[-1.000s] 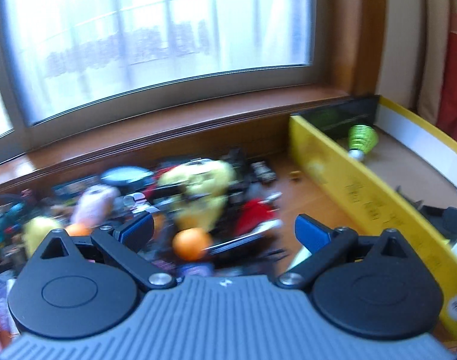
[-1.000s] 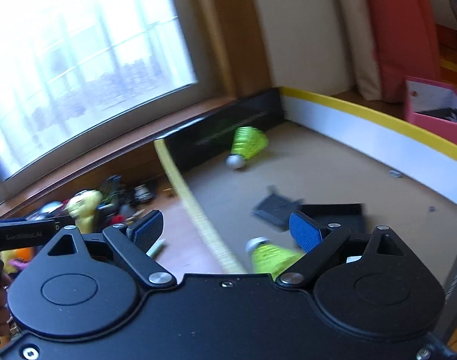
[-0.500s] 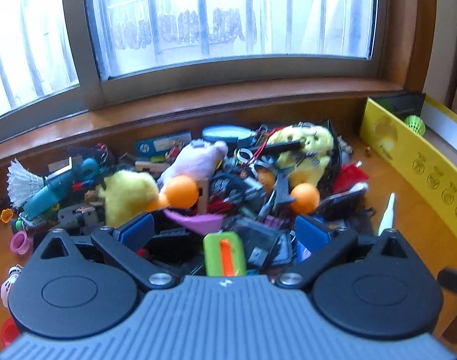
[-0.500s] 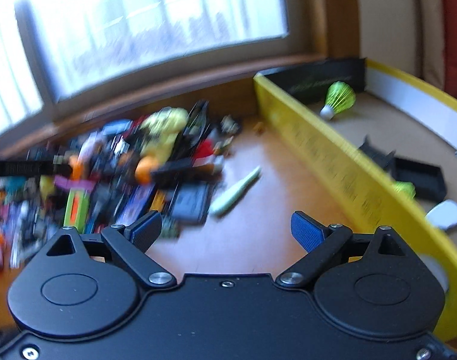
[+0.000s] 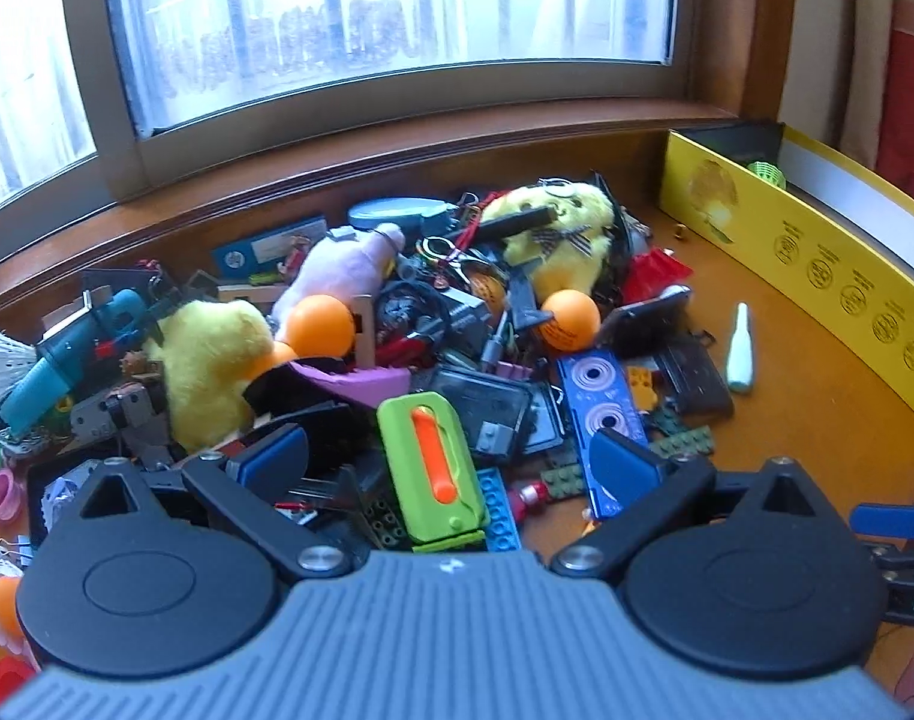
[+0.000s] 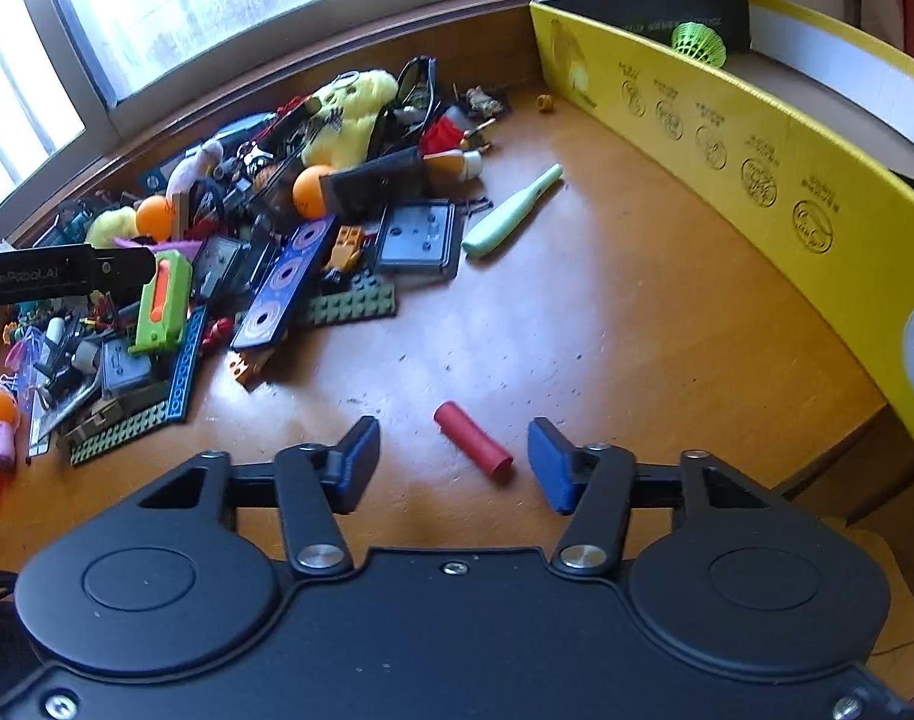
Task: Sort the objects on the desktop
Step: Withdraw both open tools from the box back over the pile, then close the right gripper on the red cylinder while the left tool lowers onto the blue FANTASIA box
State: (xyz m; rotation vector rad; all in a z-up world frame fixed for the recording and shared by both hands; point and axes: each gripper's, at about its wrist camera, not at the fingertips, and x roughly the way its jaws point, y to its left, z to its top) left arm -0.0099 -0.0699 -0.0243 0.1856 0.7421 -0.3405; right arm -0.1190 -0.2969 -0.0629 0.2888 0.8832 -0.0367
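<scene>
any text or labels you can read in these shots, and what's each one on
"GenRobot.AI": side of the left gripper, seen from the right wrist view.
"ple": cut-off sticker on the yellow box.
"DA": cut off, on the right gripper at the left view's edge.
Round stamps along the yellow box wall, the orange ball print and the blue card: too blurred to read.

Counter (image 6: 607,312): wood, smooth, semi-gloss, with fine scuffs. Yellow box (image 6: 727,138): matt printed cardboard. Yellow toy (image 5: 568,234): fuzzy plush cloth. Orange ball (image 5: 568,319): smooth matt plastic. Red tube (image 6: 472,443): smooth plastic.
</scene>
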